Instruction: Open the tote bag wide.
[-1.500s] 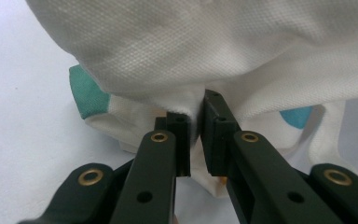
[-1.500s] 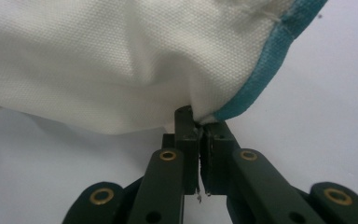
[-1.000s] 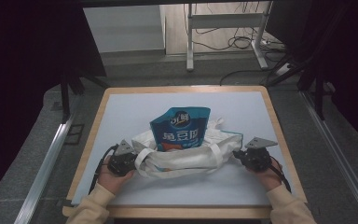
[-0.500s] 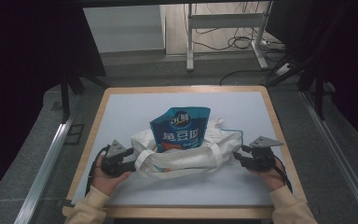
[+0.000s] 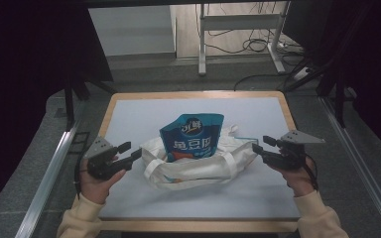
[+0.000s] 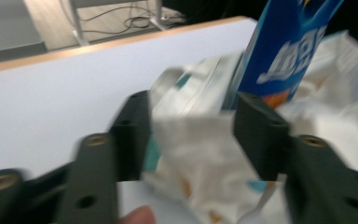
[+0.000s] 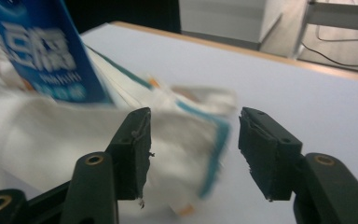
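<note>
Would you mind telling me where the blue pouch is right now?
In the high view, the blue pouch stands in the white tote bag at the table's middle, between the left claw and right claw.

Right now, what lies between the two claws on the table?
In the high view, the white tote bag with the blue pouch standing in it lies between the left claw and the right claw, both open.

Both grippers backed off the white tote bag since 1 s ago. Left gripper was at the bag's edge, now just clear of it, jaws apart. Right gripper likewise pulled outward, jaws apart, gap to the bag's right end. Both hands sit slightly nearer the person.
</note>
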`<state>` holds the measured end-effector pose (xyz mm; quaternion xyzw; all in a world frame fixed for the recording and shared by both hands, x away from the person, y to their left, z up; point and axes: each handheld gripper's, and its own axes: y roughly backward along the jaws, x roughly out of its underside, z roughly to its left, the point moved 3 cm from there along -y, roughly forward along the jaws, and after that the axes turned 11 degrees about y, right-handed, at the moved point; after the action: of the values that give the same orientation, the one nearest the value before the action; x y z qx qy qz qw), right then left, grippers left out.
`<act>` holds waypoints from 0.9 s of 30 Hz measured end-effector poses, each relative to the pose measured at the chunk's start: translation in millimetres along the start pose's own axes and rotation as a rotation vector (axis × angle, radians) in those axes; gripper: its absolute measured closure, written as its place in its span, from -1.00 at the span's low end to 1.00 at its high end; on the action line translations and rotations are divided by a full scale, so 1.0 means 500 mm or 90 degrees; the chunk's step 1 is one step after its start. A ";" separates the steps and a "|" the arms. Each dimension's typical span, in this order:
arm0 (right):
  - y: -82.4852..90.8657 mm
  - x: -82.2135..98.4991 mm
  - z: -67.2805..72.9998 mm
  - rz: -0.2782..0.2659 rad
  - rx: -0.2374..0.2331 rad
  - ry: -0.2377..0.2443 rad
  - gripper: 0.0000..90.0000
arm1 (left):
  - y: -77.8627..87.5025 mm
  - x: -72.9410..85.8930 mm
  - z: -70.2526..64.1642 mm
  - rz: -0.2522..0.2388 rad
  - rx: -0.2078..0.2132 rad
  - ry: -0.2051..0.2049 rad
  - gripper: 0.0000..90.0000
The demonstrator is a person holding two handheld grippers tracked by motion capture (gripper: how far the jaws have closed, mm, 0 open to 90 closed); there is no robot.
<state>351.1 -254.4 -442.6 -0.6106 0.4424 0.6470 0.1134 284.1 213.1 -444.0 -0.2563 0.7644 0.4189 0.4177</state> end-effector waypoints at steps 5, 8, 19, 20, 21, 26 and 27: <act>-0.039 -0.052 0.023 0.010 -0.016 0.057 0.47 | -0.040 -0.049 -0.010 0.028 0.025 -0.004 0.88; -0.072 -0.071 0.032 0.023 -0.039 0.072 0.76 | -0.075 -0.064 -0.012 0.047 0.048 0.013 0.99; -0.121 -0.043 0.053 0.073 -0.071 0.088 0.94 | -0.122 -0.008 -0.018 0.120 0.038 0.000 0.99; -0.121 -0.043 0.053 0.073 -0.071 0.088 0.94 | -0.126 -0.002 -0.018 0.127 0.038 0.000 0.99; -0.126 -0.027 0.057 0.087 -0.077 0.084 0.94 | -0.130 0.005 -0.017 0.134 0.039 -0.001 0.99; -0.136 0.007 0.065 0.115 -0.091 0.075 0.95 | -0.152 0.043 -0.018 0.173 0.032 -0.011 0.99; -0.138 0.012 0.066 0.118 -0.092 0.073 0.95 | -0.158 0.057 -0.016 0.185 0.026 -0.014 0.99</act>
<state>374.1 -193.1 -482.4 -0.6098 0.4551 0.6486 -0.0169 324.2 164.1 -499.7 -0.1296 0.7973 0.4620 0.3662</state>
